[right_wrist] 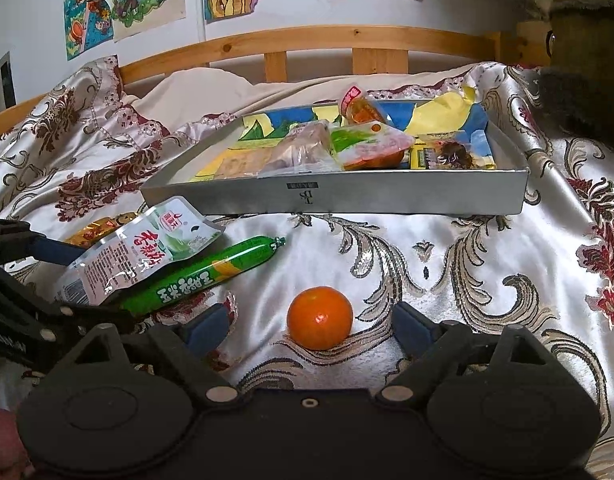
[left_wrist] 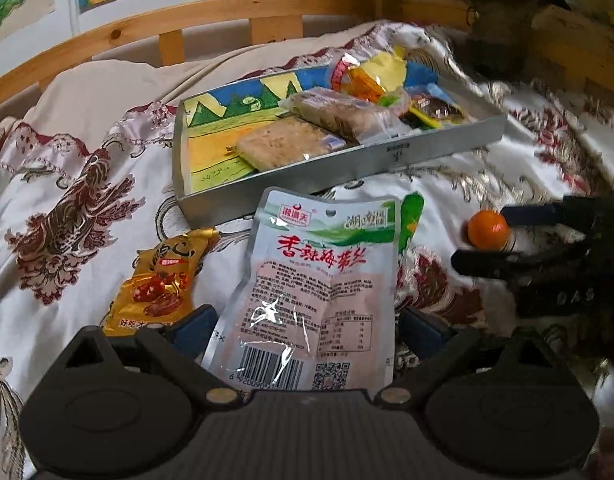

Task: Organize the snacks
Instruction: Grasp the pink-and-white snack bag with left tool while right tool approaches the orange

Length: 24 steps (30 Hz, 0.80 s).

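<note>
A silver tray with several wrapped snacks in it lies on the bed. My left gripper is open, its fingers on either side of a white and pink snack pouch; I cannot tell whether they touch it. A green sausage stick lies under the pouch, and a gold date packet lies to its left. My right gripper is open around a small orange on the cover, with gaps on both sides.
A patterned satin bedspread covers the bed. A wooden headboard rail and a wall with drawings stand behind. A dark plush object sits at the far right by the tray.
</note>
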### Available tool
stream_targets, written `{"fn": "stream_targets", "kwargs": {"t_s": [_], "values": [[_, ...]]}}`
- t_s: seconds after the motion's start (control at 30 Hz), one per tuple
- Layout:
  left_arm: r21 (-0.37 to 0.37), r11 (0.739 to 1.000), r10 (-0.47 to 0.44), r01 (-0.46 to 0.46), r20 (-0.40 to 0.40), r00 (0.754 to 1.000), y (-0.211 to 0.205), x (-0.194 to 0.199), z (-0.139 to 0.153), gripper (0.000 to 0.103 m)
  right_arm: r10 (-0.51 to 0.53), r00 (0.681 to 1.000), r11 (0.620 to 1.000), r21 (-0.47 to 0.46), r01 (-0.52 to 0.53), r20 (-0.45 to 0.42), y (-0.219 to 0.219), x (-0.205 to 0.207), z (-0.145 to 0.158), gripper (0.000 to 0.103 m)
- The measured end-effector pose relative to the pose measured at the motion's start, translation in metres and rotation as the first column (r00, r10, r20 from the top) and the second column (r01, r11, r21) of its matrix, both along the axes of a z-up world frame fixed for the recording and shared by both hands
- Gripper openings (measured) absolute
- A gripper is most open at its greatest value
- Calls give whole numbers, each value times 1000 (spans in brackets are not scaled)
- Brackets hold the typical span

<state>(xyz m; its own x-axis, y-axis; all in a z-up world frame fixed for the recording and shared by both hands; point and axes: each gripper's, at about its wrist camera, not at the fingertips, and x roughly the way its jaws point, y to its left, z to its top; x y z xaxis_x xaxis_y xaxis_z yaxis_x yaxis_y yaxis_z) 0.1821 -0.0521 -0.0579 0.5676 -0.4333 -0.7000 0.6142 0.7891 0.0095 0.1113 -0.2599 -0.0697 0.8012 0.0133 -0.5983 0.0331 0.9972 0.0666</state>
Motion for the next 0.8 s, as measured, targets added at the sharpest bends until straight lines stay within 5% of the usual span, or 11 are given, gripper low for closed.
{"fn": "stream_targets", "kwargs": {"t_s": [0.33, 0.5, 0.8], "values": [[-78, 996, 39, -43, -48, 998, 9, 3, 6, 87, 0, 1000, 1000, -1, 0, 6, 0, 0, -1, 89], [-61, 996, 67, -71, -54, 996, 6, 1, 10, 80, 11, 1000, 1000, 8, -11, 14, 0, -1, 0, 81], [-23, 993, 117, -120, -91, 989, 3, -6, 15, 76, 32, 999, 999, 25, -33, 17, 3, -5, 5, 44]]}}
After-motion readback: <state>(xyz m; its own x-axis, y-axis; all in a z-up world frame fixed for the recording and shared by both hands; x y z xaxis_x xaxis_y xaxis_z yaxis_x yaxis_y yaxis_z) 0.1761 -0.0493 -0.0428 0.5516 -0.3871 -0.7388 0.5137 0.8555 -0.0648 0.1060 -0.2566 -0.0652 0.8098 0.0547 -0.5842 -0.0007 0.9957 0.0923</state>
